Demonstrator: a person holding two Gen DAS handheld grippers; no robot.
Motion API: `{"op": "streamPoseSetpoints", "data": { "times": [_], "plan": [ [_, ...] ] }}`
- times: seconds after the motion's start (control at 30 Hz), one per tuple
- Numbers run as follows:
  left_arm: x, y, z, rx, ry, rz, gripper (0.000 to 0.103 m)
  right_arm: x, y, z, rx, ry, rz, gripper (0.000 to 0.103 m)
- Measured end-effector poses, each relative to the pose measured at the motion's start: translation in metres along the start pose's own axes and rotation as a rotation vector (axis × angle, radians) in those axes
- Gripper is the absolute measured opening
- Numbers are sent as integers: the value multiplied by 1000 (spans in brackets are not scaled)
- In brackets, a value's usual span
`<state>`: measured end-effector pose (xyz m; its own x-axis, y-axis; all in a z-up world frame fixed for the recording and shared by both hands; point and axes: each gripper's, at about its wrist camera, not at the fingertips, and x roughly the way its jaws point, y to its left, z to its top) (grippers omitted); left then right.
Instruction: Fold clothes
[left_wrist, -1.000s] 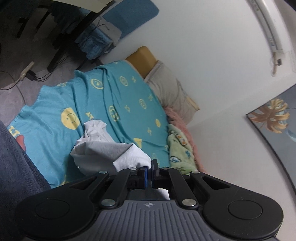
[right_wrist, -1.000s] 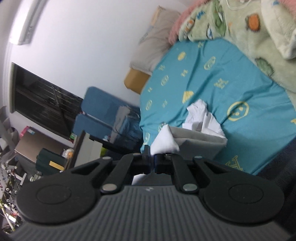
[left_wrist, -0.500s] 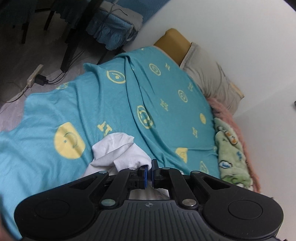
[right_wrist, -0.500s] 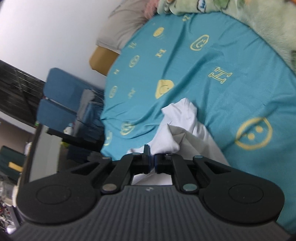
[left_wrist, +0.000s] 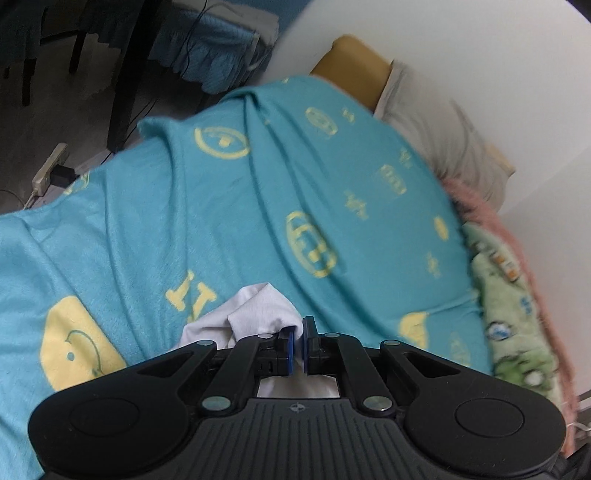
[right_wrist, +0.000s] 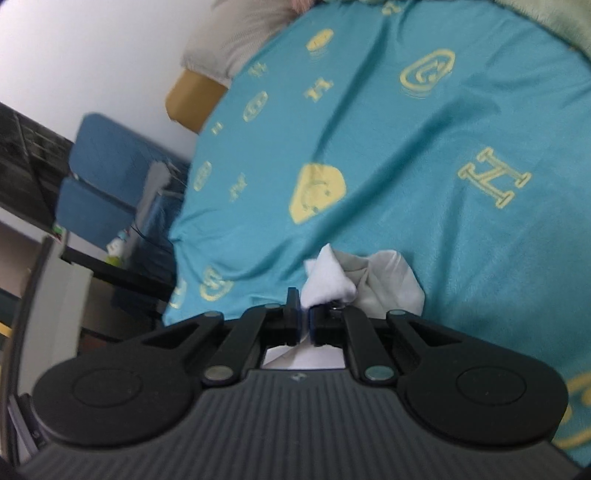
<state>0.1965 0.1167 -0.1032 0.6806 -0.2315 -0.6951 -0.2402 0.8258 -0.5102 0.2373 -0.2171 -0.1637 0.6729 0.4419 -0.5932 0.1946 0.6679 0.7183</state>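
Both grippers are clamped on one white garment (left_wrist: 255, 314). The left gripper (left_wrist: 298, 345) pinches an edge, cloth bunching ahead-left of its fingers. The right gripper (right_wrist: 303, 321) pinches another edge, cloth ahead-right. The garment hangs crumpled between them, just over the blanket (left_wrist: 184, 229) on the bed; its long axis is unclear.

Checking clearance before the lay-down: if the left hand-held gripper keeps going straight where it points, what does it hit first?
The white garment it is shut on bunches just ahead of the left hand-held gripper. Beyond that, probably the teal blanket covering the bed, though depth is unclear.
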Motion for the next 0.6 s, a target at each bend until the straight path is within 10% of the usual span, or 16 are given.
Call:
{"op": "streamPoseSetpoints", "data": {
  "times": [0.27,0.4,0.6],
  "plan": [
    [26,-2,0,78,18,45,15,-1,-2,-3,-20,21,-15,13],
    [12,-3,-1,68,23,14,57,-18,4,-9,-20,-21,6,68],
    [-37,-12,-16,99,9,-13,83,-49,11,-20,-3,-66,26,75]
  ]
}}
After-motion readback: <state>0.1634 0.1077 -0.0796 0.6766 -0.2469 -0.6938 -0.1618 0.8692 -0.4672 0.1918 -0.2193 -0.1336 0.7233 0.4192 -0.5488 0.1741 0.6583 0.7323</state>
